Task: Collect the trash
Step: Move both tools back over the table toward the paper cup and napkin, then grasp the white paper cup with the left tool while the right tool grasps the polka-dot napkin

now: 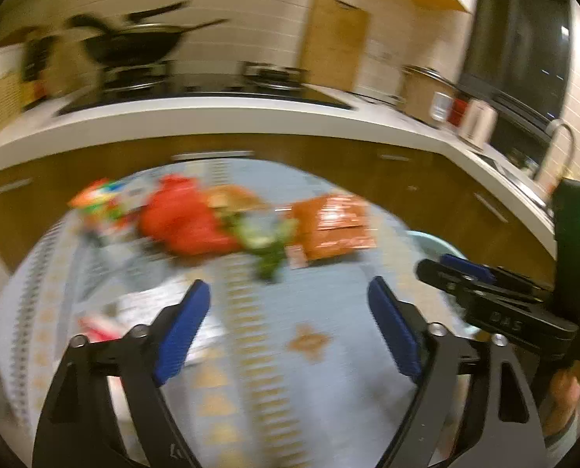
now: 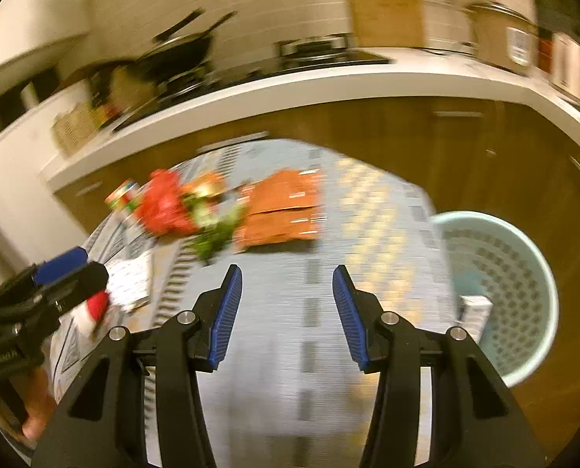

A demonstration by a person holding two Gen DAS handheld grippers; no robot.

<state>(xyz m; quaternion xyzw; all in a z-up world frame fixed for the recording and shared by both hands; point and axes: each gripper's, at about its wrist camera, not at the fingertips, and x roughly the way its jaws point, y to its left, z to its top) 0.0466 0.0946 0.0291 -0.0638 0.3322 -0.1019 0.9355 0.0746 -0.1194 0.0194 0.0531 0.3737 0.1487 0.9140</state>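
Reaching toward scattered trash on the rug, both grippers empty.

From the left wrist I see my left gripper [image 1: 286, 327] spread wide with nothing between the fingers; ahead of the tips lie one red bag [image 1: 184, 222], one orange packet [image 1: 334, 226], one green scrap [image 1: 270, 249] and one colourful wrapper [image 1: 102, 202], with white paper [image 1: 141, 308] just beside the left finger. All look light, soft and crinkly to me, so I would pinch a free edge. From the right wrist, my right gripper [image 2: 286, 312] stands about half open, also empty; the same litter lies ahead and left of the fingers, and one pale basket [image 2: 524, 284], holding one small box [image 2: 473, 314], sits just right of the right finger.
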